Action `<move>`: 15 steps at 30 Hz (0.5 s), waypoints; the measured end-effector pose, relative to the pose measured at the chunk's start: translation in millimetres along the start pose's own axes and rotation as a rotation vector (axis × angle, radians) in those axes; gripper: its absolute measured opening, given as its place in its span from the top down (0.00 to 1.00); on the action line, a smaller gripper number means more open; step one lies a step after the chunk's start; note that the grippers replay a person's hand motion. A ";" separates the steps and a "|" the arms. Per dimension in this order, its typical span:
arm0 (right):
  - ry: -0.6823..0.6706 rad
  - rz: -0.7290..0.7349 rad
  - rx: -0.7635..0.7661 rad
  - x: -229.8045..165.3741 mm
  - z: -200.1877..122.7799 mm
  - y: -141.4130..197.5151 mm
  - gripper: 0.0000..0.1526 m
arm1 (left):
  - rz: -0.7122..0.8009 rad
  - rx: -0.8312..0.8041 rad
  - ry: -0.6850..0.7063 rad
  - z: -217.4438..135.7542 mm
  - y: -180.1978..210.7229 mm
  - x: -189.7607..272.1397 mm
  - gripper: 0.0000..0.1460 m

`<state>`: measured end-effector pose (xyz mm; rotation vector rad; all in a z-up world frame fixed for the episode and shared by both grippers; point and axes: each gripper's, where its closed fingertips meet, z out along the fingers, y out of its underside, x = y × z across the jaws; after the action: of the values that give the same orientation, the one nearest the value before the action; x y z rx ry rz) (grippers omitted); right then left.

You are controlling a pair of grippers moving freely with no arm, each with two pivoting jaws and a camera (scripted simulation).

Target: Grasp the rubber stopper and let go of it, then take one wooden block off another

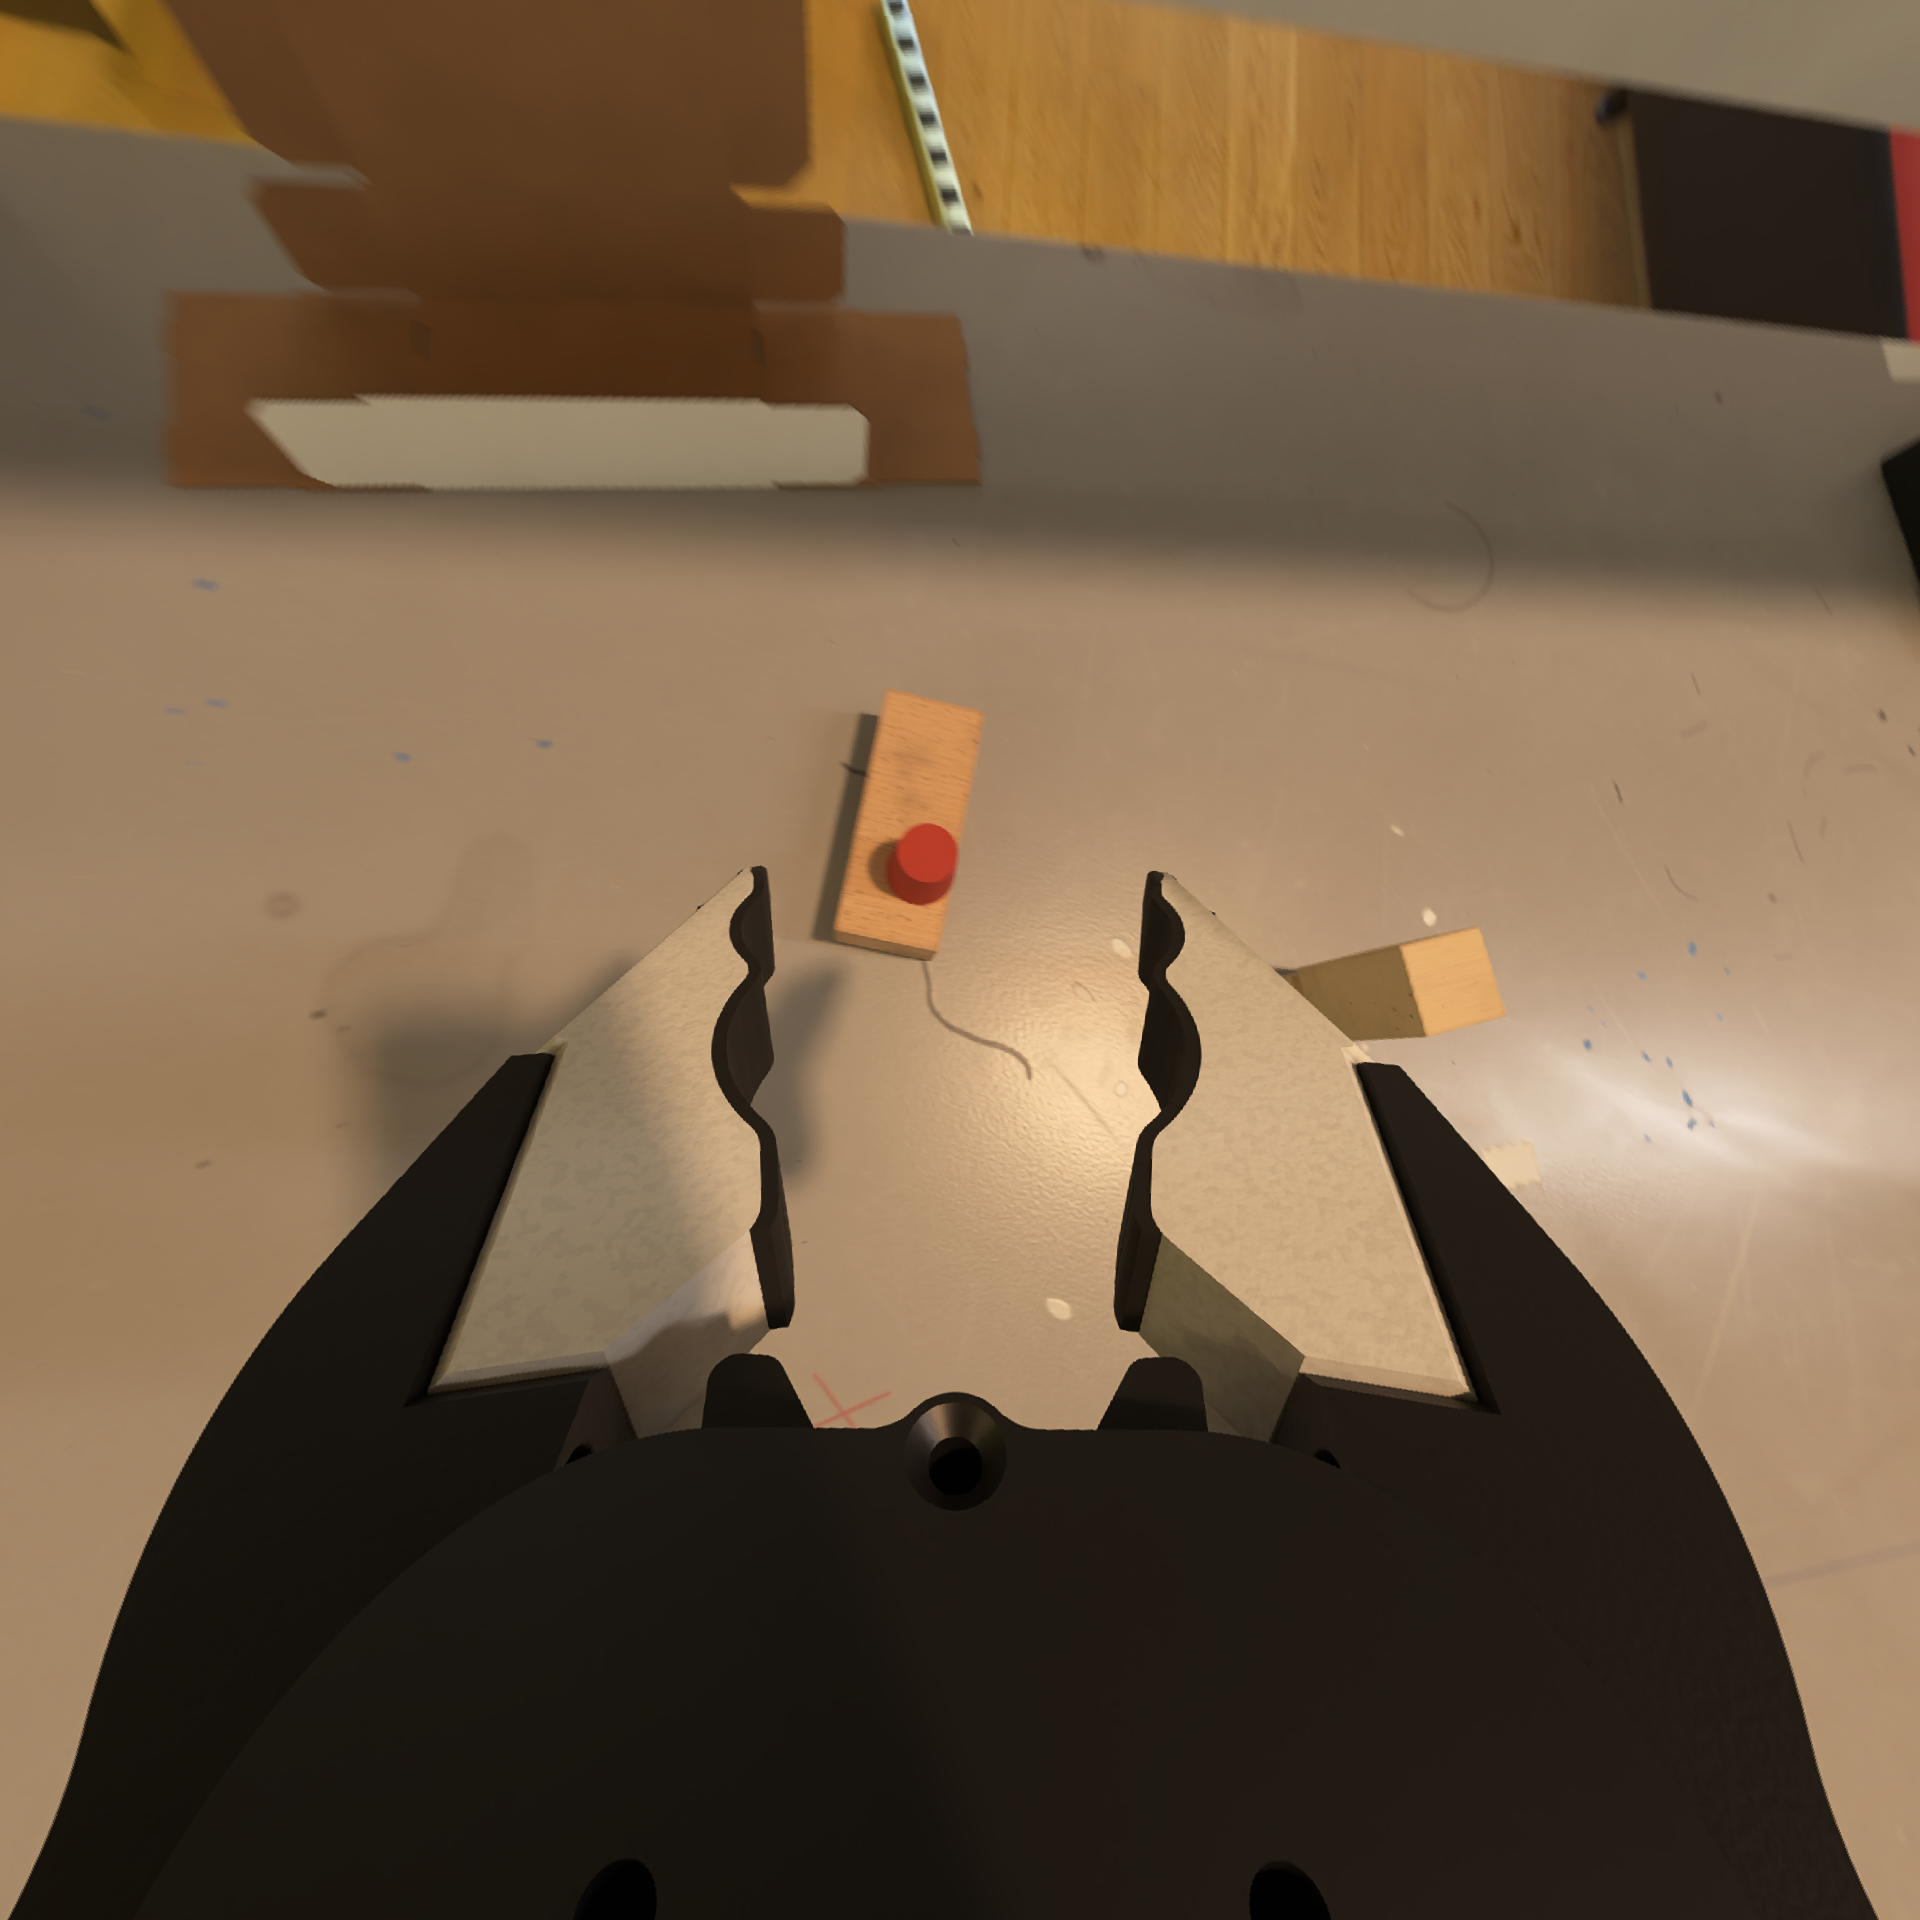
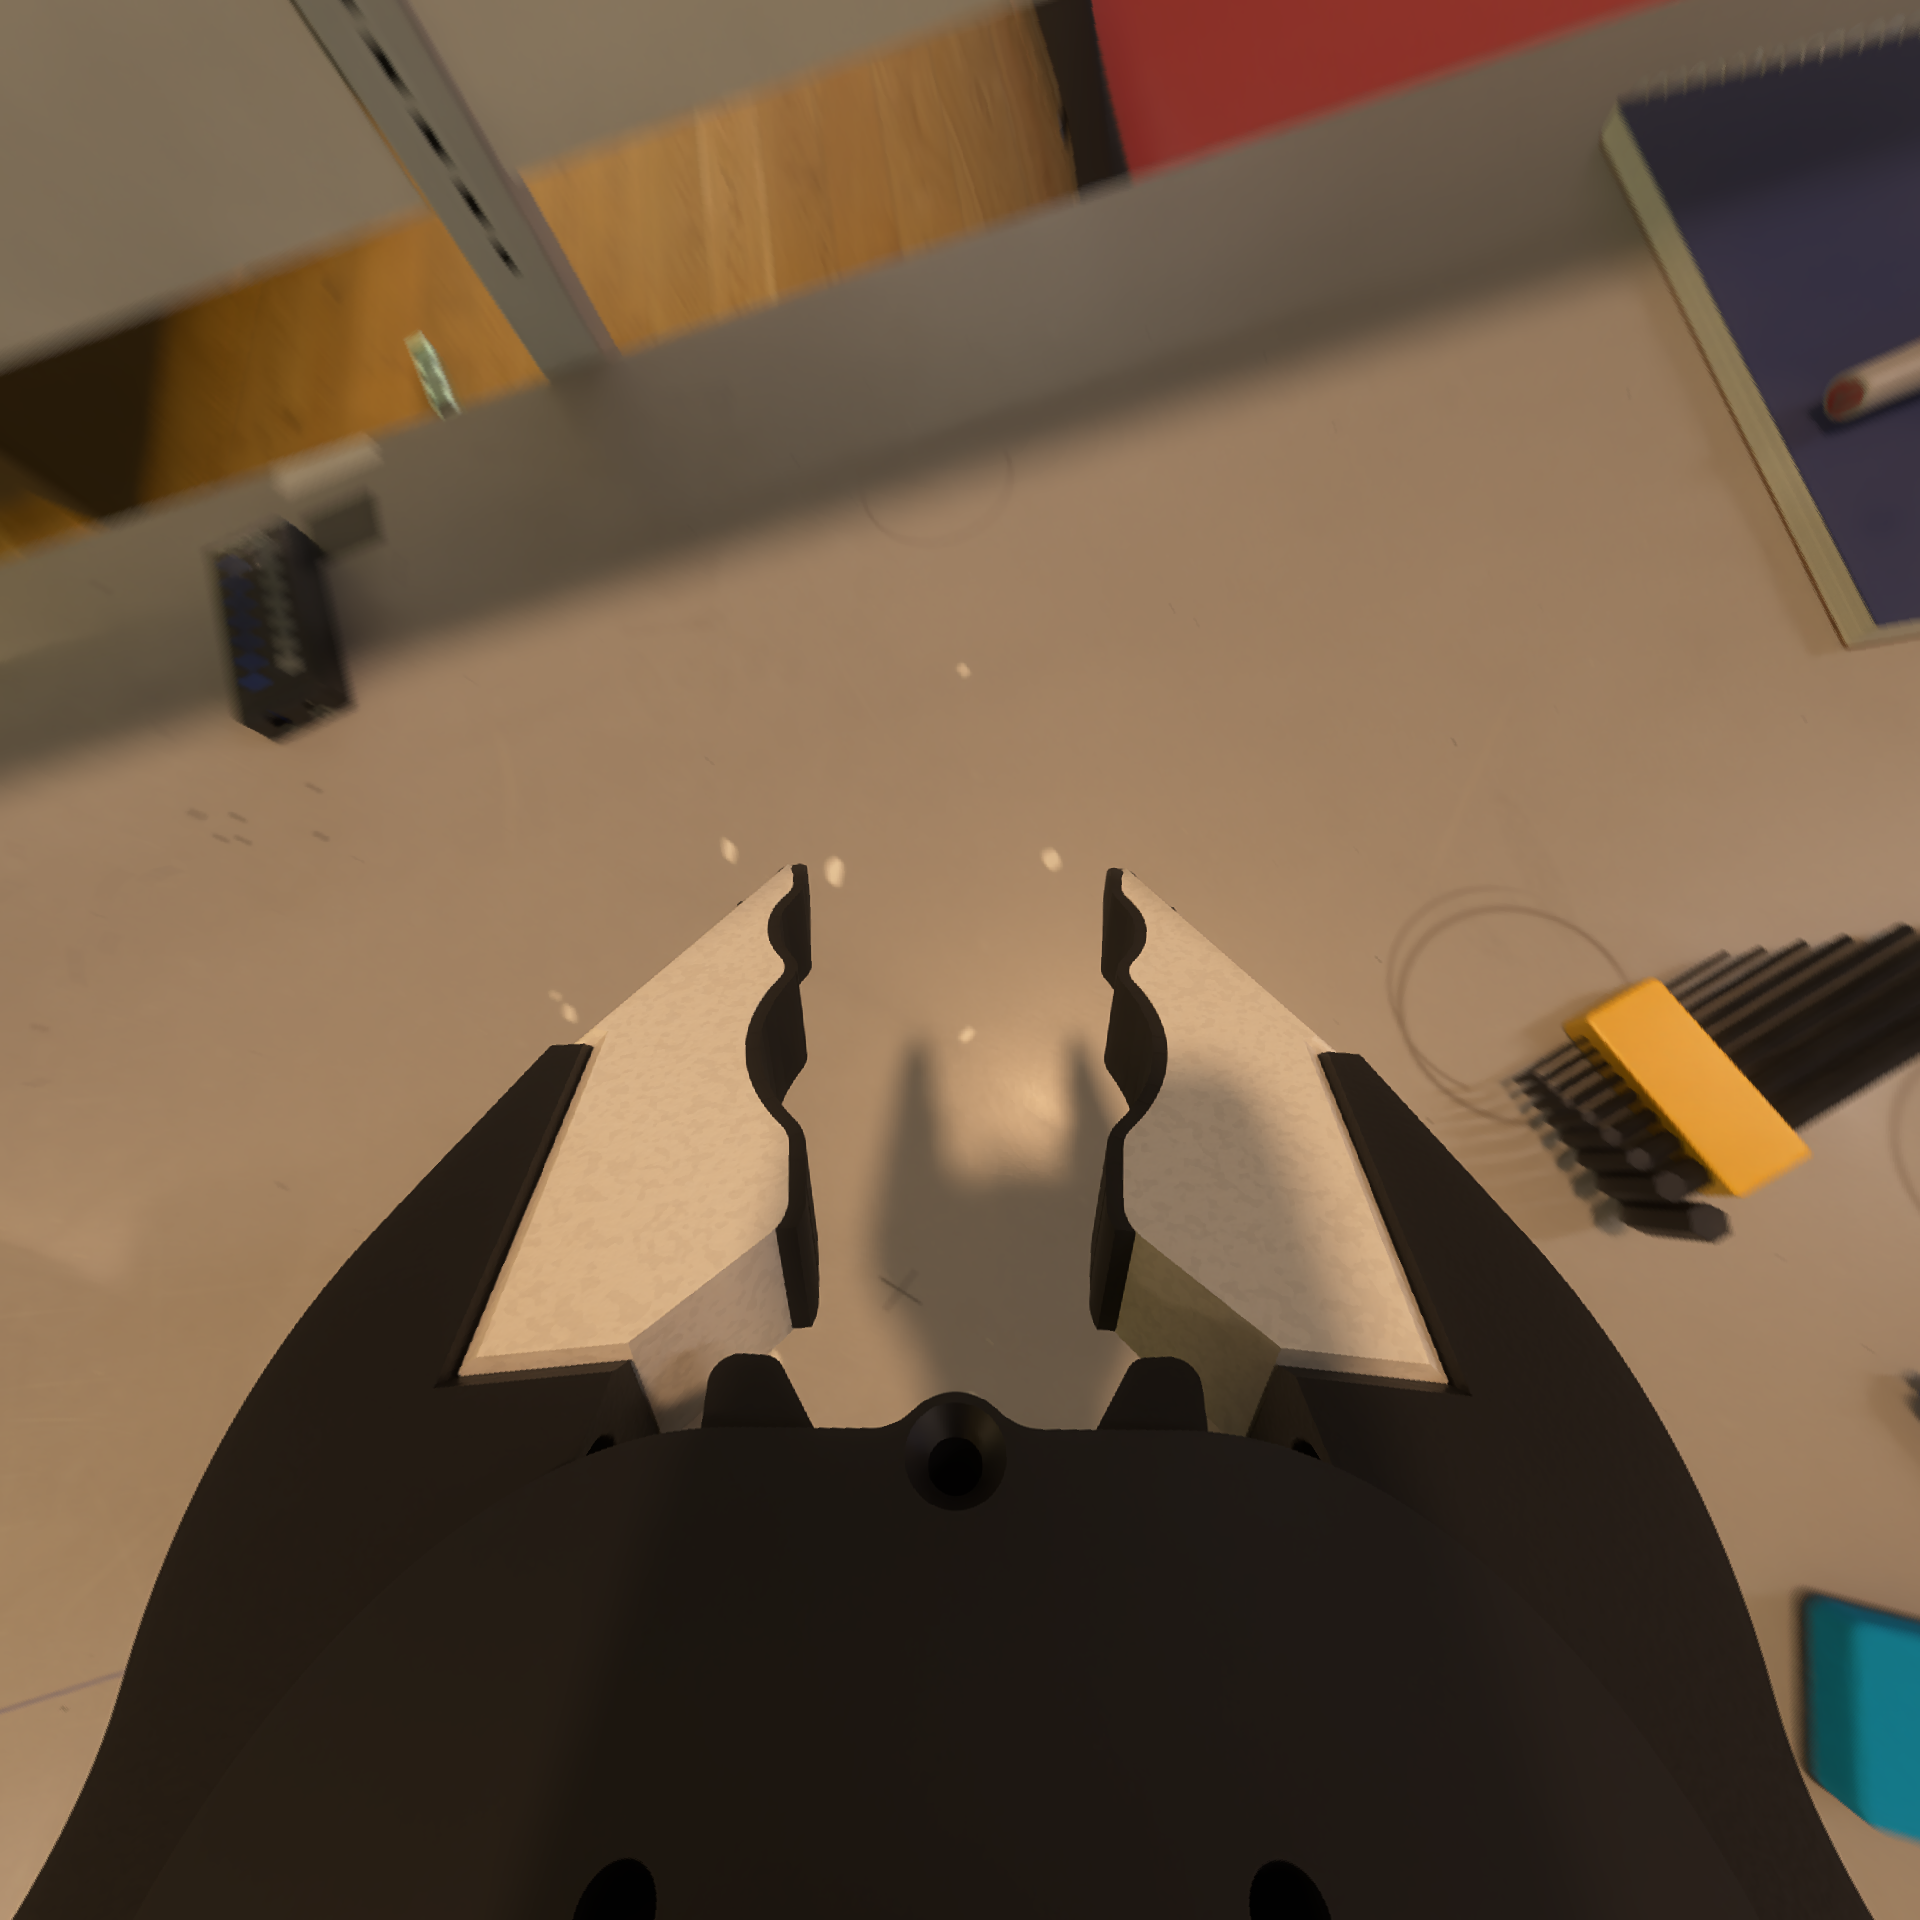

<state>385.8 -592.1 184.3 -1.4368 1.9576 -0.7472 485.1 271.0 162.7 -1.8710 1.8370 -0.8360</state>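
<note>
In the left wrist view a red rubber stopper (image 1: 922, 861) stands upright on the near end of a flat wooden block (image 1: 914, 821) that lies on the grey table. A second wooden block (image 1: 1423, 982) lies to the right, partly hidden behind my right finger. My left gripper (image 1: 954, 883) is open and empty, above the table, with the stopper just ahead of the gap between its fingertips. In the right wrist view my right gripper (image 2: 954, 881) is open and empty over bare table; none of the task's objects show there.
A flattened cardboard box (image 1: 571, 395) lies at the far left by the table's back edge. In the right wrist view there are a dark blue notebook (image 2: 1808, 312) with a marker (image 2: 1870, 390), a yellow-holdered set of black rods (image 2: 1683, 1081), a small black device (image 2: 278, 634) and a teal object (image 2: 1860, 1714).
</note>
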 end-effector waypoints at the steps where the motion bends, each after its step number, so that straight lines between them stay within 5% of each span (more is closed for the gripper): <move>1: -0.025 0.009 0.048 -5.6 -6.3 -3.8 0.63 | 0.001 -0.035 0.030 9.2 3.2 4.0 0.50; 11: -0.068 -0.033 0.073 -18.1 -14.5 -2.8 0.64 | 0.009 -0.532 -0.023 62.7 70.8 1.4 0.44; 15: -0.043 -0.086 0.007 -27.3 -5.4 5.2 0.69 | -0.054 -0.665 0.060 78.4 87.6 9.8 0.53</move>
<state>385.1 -564.0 187.7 -1.5288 1.8685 -0.7545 469.4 245.0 48.8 -2.2961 2.3024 -0.3021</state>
